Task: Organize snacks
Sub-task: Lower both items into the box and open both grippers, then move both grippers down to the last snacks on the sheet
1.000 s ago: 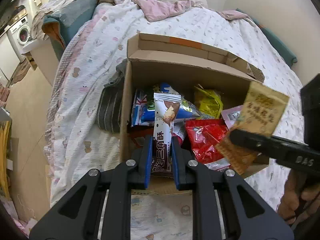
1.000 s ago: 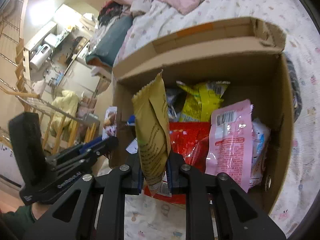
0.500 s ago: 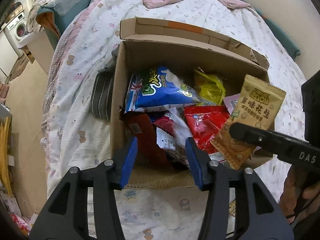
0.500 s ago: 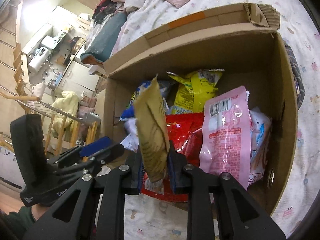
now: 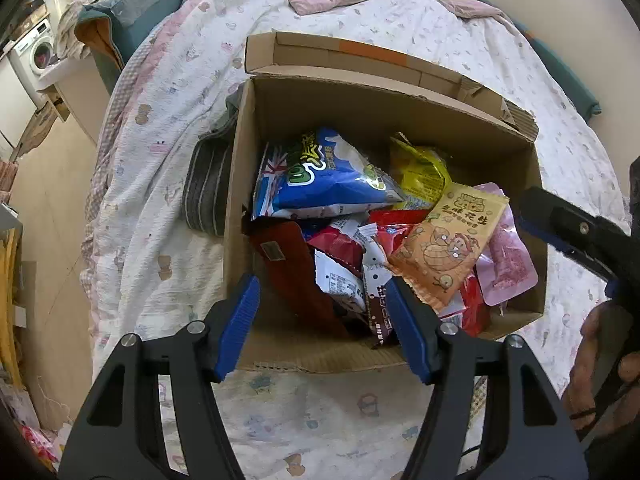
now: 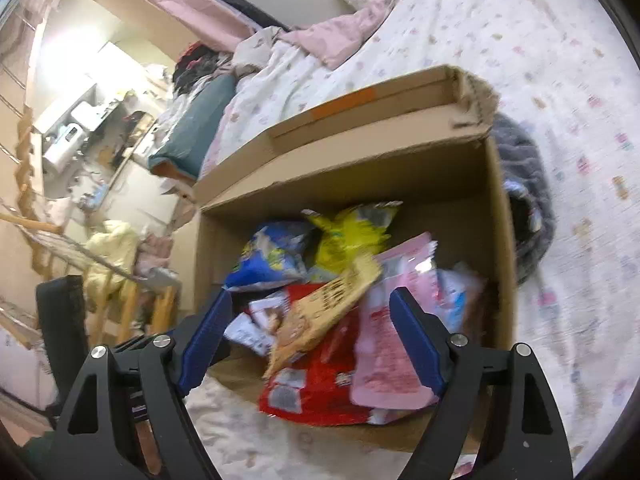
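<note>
Well, both tongs are spreading with nothing pinched — the left gripper (image 5: 322, 320) and right gripper (image 6: 308, 336) hang over the open cardboard box (image 5: 280, 108), where the tan peanut packet (image 5: 448, 240) lies: light, crinkly, slippery — best pinched by its sealed edge.

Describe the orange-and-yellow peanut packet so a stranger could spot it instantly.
Find the open brown cardboard box on the bed. Inside, toward its right side, the flat orange-and-yellow peanut packet lies atop a glossy red bag, beside a pink pouch. Only it shows a cartoon peanut drawing.
</note>
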`<state>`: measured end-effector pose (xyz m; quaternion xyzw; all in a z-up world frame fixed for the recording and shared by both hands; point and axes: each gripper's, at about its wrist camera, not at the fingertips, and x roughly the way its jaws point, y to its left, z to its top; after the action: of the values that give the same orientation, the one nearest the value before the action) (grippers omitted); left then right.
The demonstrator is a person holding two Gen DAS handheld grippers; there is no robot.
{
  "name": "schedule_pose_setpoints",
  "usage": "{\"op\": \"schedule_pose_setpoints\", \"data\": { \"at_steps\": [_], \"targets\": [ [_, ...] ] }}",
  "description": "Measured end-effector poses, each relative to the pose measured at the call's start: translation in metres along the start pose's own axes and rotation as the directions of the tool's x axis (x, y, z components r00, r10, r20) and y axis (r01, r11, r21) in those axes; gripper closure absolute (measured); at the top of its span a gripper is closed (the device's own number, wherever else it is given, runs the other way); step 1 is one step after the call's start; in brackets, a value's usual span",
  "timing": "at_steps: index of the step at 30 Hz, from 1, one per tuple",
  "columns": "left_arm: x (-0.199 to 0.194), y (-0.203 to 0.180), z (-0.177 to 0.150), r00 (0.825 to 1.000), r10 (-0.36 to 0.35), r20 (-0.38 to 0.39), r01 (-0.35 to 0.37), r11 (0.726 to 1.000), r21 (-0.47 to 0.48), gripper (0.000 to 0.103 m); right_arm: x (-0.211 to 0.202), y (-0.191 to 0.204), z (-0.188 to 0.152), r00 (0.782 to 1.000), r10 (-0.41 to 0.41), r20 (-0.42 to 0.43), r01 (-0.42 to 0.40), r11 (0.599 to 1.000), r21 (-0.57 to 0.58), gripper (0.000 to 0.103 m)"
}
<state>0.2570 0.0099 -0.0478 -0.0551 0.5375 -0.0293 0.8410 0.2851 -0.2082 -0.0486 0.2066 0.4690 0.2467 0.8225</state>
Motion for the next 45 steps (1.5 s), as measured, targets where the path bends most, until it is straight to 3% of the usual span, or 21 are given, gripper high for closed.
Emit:
{"op": "schedule_pose_setpoints", "data": {
  "at_steps": [3, 13, 19, 26, 30, 34, 39, 45],
  "targets": [
    [-0.002, 0.000, 0.000, 1.000, 0.000, 0.012, 0.000, 1.000, 0.005, 0.041, -0.011, 0.009, 0.000, 0.991, -0.106, 0.083, 0.113, 0.990, -0.084, 0.019],
    [-0.003, -0.005, -0.003, 1.000, 0.006, 0.023, -0.006, 1.000, 0.015, 0.041, -0.011, 0.007, -0.001, 0.997, -0.075, 0.023, 0.076, 0.993, -0.088, 0.018],
    [-0.012, -0.011, -0.010, 0.999, 0.008, 0.038, -0.009, 0.999, 0.031, 0.041, -0.037, 0.008, -0.011, 0.996, -0.063, 0.055, 0.067, 0.995, -0.070, 0.018],
    [-0.033, 0.001, -0.022, 0.998, 0.010, 0.069, -0.009, 1.000, -0.016, 0.041, -0.060, 0.004, -0.031, 0.996, -0.064, 0.055, 0.066, 0.997, -0.033, 0.018],
    [-0.041, 0.007, -0.033, 0.994, 0.056, 0.095, -0.052, 0.998, -0.047, 0.041, -0.076, -0.005, -0.046, 0.996, -0.068, 0.063, 0.066, 0.997, 0.031, 0.018],
    [-0.045, 0.011, -0.047, 0.996, 0.037, 0.079, -0.031, 0.997, -0.077, 0.041, -0.095, -0.006, -0.058, 0.994, -0.065, 0.089, 0.061, 0.997, 0.055, 0.018],
    [-0.049, 0.004, -0.074, 0.998, 0.033, 0.049, -0.031, 0.998, -0.048, 0.041, -0.100, -0.012, -0.079, 0.995, -0.086, 0.051, 0.082, 0.994, 0.072, 0.018],
    [-0.031, -0.012, -0.127, 0.997, -0.006, -0.080, 0.005, 1.000, -0.005, 0.041, -0.101, -0.022, -0.106, 0.993, -0.122, -0.004, 0.122, 0.987, 0.103, 0.018]
  ]
}}
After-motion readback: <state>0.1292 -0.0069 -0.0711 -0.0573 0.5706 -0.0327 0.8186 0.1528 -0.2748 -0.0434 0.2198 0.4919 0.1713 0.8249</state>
